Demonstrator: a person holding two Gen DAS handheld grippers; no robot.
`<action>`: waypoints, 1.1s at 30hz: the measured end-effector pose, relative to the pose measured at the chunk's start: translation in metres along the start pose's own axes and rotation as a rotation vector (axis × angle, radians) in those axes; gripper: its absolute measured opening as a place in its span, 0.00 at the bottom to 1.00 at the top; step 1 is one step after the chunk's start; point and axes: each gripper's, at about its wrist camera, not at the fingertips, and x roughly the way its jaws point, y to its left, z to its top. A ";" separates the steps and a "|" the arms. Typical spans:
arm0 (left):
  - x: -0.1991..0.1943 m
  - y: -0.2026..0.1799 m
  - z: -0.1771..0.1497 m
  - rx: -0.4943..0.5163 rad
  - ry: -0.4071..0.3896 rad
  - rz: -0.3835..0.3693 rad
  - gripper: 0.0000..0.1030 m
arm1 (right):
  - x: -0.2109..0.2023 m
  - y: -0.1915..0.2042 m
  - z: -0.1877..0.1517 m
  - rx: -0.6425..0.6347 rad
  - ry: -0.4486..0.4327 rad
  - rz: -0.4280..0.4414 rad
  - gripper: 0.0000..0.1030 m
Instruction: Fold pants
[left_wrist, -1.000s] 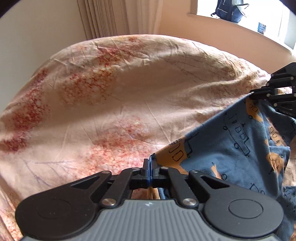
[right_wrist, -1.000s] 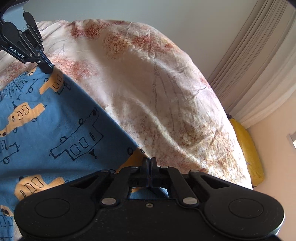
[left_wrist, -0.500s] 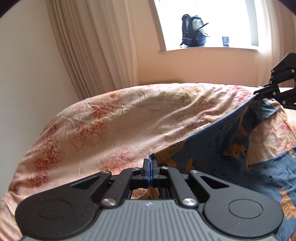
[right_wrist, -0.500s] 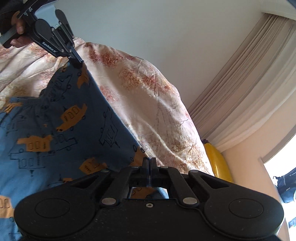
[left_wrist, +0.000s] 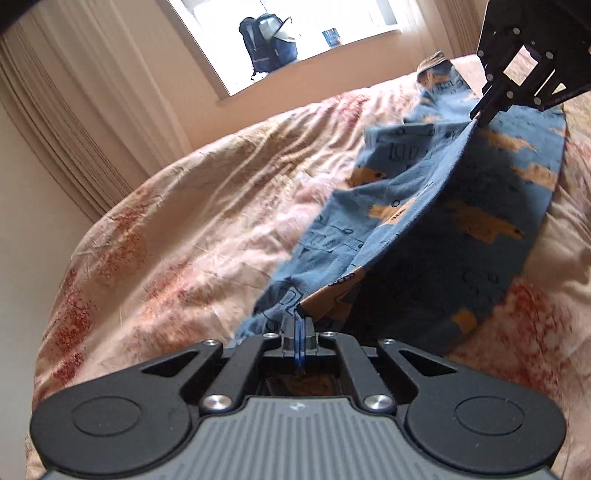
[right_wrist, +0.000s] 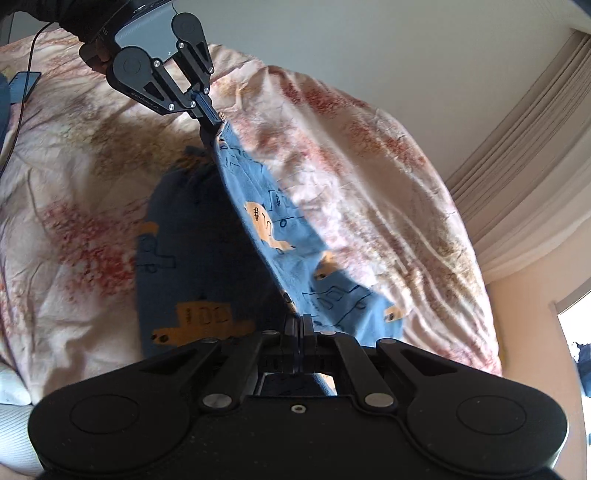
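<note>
The pants (left_wrist: 424, 221) are blue with orange and outlined vehicle prints. They hang lifted above the bed, stretched between both grippers, with the lower part draping on the bedspread. My left gripper (left_wrist: 297, 325) is shut on one corner of the top edge. My right gripper (right_wrist: 297, 323) is shut on the other corner. In the left wrist view the right gripper (left_wrist: 484, 114) shows at upper right, pinching the fabric. In the right wrist view the left gripper (right_wrist: 212, 118) shows at upper left, pinching the pants (right_wrist: 280, 236).
The bed carries a cream bedspread (left_wrist: 184, 229) with red blotches. Curtains (left_wrist: 66, 122) and a window sill with a dark backpack (left_wrist: 267, 44) lie beyond the bed. A phone (right_wrist: 22, 86) with a cable lies on the bed at far left. A white pillow (right_wrist: 11, 387) is at lower left.
Both grippers have risen and swung, lifting the held edge of the pants higher off the bed. The fabric now hangs in a fold between them.
</note>
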 end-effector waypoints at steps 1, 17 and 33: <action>0.004 -0.007 -0.008 0.017 0.013 -0.004 0.00 | 0.004 0.006 -0.004 0.011 0.011 0.023 0.00; 0.014 -0.025 -0.035 0.102 0.039 -0.012 0.00 | 0.022 0.046 -0.039 0.067 0.004 0.148 0.00; 0.025 -0.033 -0.041 0.074 0.124 -0.100 0.18 | 0.033 0.073 -0.048 -0.008 0.064 0.194 0.06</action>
